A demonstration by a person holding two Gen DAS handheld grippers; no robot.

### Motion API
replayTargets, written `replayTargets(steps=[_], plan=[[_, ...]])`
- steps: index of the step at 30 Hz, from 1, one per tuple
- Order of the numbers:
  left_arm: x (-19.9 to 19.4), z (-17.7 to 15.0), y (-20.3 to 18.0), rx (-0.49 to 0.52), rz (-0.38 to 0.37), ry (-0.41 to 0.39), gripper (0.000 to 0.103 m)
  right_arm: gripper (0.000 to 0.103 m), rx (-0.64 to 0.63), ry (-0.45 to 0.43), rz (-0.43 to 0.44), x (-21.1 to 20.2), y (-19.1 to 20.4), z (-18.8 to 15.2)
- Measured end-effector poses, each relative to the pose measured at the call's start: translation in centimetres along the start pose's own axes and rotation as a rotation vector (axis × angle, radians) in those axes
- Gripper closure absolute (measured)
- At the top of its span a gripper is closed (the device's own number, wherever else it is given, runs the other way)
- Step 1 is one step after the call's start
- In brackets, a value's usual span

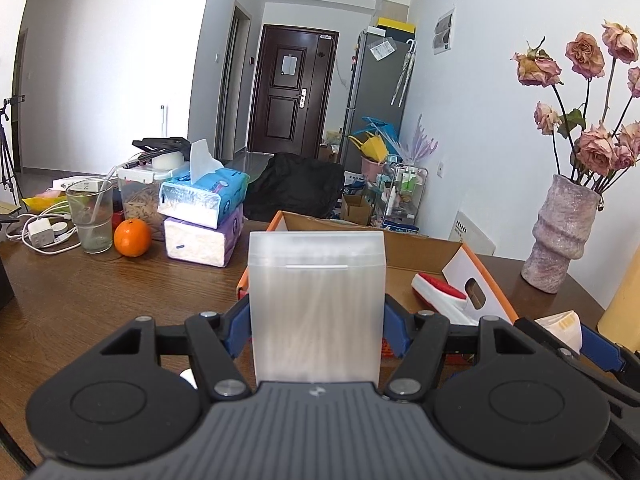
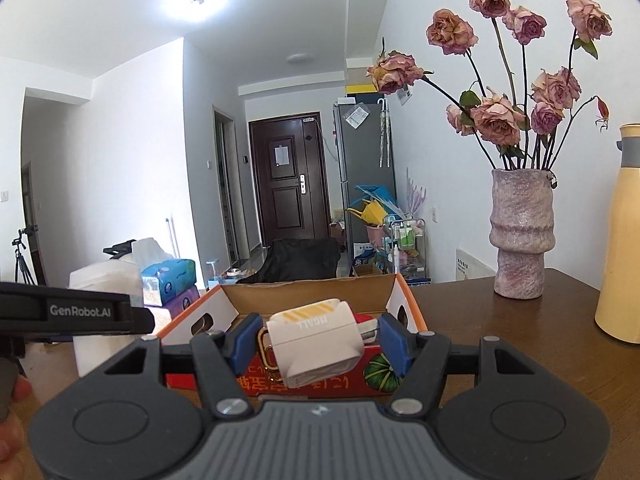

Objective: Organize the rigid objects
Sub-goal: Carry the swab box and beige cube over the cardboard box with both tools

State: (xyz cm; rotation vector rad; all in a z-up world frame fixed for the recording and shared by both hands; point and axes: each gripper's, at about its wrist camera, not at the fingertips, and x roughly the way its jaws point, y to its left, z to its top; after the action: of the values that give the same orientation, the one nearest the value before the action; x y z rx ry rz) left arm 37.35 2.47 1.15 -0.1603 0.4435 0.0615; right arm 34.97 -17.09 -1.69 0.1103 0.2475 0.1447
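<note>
Both grippers loaded, box part filled

Left gripper (image 1: 316,320) clamped a frosted plastic case (image 1: 316,300); right gripper (image 2: 316,340) pinched a small white charger (image 2: 316,344). Both hung before the cardboard box (image 1: 420,252), which already held a red-white item (image 1: 440,290); drop-off remained.

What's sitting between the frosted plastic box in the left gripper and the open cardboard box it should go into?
Nothing visible. The frosted plastic box, clamped in the left gripper, stands just short of the cardboard box, whose top is open. A red and white item already lies inside, to the right.
</note>
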Motion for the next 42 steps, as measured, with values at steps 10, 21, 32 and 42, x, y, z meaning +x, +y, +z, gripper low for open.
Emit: replayTargets(steps=[10, 21, 32, 42], plan=[[3.1, 1.3, -0.7, -0.014, 0.01, -0.001, 0.037, 0.04, 0.001, -0.021, 0.001, 3.1, -0.2, 1.6], [6.4, 2.5, -1.7, -0.012, 0.013, -0.001, 0.037, 0.04, -0.002, -0.003, 0.008, 6.6, -0.3, 2.1], [9.6, 3.4, -2.1, -0.008, 0.025, 0.005, 0.037, 0.04, -0.003, 0.003, -0.003, 9.8, -0.9, 2.8], [12.2, 4.1, -2.4, 0.003, 0.033, 0.009, 0.037, 0.04, -0.015, 0.01, -0.011, 12.4, -1.4, 3.3]])
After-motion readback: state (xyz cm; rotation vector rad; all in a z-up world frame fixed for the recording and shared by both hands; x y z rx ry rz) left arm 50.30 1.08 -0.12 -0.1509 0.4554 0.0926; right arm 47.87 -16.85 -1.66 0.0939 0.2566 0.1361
